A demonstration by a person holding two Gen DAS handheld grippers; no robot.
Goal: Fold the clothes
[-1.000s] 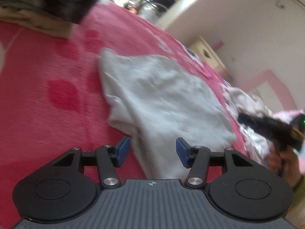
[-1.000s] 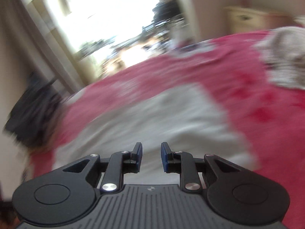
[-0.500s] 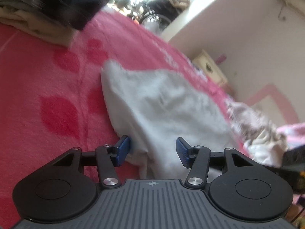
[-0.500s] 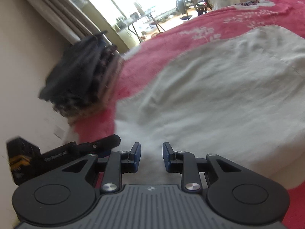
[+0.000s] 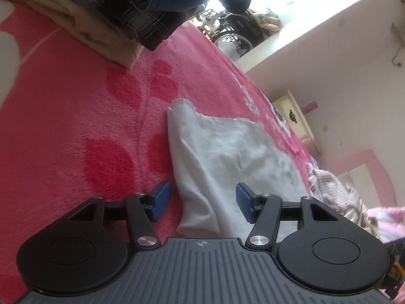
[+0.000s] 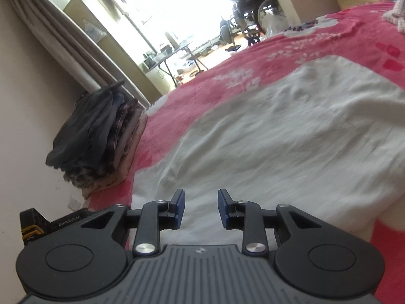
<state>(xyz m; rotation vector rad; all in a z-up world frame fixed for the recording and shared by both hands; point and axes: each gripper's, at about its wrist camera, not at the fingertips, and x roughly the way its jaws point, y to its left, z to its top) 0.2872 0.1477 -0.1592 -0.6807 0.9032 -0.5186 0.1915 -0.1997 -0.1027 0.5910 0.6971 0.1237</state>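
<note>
A white garment lies spread on a pink and red bedspread. My left gripper is open, low over the bed, with the garment's near corner between its blue pads, not gripped. In the right wrist view the same white garment fills the middle. My right gripper is open and empty just above the garment's near edge. The body of the left gripper shows at the lower left of the right wrist view.
A stack of folded dark and plaid clothes sits on the bed by the wall; it also shows in the right wrist view. A heap of unfolded pale clothes lies at the right. A cream nightstand stands beyond the bed.
Both grippers have come down close to the white garment's edges. The right gripper's fingers have opened wider. The left gripper now frames the garment's near corner.
</note>
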